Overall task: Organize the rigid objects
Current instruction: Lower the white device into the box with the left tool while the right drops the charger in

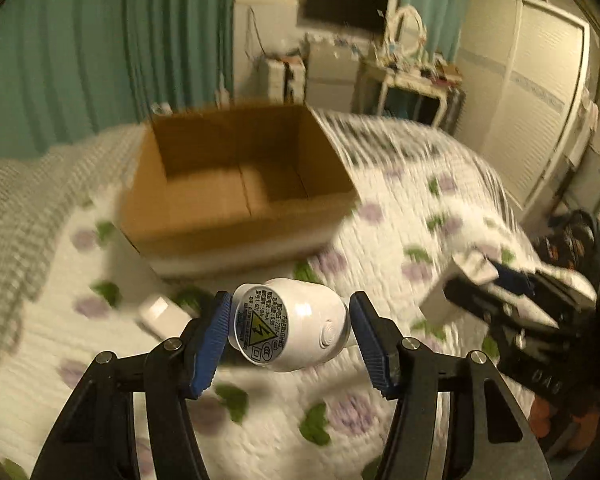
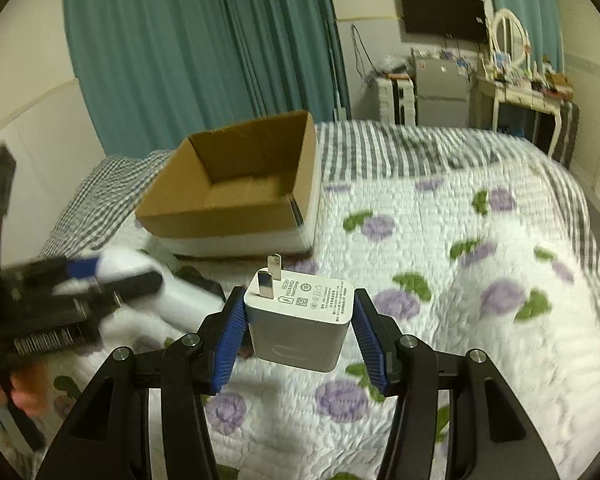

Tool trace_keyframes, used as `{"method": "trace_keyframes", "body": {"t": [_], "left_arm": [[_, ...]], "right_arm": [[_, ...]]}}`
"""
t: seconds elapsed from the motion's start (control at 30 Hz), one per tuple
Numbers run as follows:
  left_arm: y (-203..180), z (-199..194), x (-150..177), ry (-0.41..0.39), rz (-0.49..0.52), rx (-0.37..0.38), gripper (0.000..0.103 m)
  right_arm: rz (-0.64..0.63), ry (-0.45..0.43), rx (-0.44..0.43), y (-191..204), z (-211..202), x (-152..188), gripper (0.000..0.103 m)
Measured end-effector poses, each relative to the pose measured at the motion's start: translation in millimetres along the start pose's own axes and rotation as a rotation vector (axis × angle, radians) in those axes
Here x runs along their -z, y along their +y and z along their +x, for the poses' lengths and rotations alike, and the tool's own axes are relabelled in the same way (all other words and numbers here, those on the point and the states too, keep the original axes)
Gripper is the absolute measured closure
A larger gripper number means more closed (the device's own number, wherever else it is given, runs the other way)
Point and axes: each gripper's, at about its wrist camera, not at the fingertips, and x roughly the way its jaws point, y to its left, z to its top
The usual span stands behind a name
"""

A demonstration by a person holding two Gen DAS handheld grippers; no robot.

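Note:
My left gripper (image 1: 290,328) is shut on a white egg-shaped plug-in device (image 1: 296,326) with a round warning label, held above the bed. My right gripper (image 2: 300,322) is shut on a white square wall charger (image 2: 300,320), prongs pointing up and away. An open, empty cardboard box (image 1: 236,188) sits on the bed beyond both grippers; it also shows in the right wrist view (image 2: 240,184). The right gripper appears at the right of the left wrist view (image 1: 500,292), and the left gripper at the left of the right wrist view (image 2: 80,280), blurred.
A small white object (image 1: 162,312) lies on the floral quilt (image 2: 460,280) in front of the box. Teal curtains (image 2: 200,48) hang behind the bed. A desk (image 2: 528,96), fridge and wardrobe (image 1: 532,100) stand at the far side of the room.

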Motion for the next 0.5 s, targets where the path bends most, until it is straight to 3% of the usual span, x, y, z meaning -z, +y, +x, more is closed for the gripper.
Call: {"method": "trace_keyframes", "body": {"t": [0.23, 0.5], "left_arm": [[28.7, -6.7, -55.5, -0.089, -0.028, -0.077, 0.042], [64.3, 38.7, -109.7, -0.118, -0.025, -0.125, 0.042]], "right_arm": [[-0.105, -0.088, -0.015, 18.9, -1.8, -65.7, 0.051], [-0.156, -0.127, -0.017, 32.7, 38.2, -131.2, 0.051]]}}
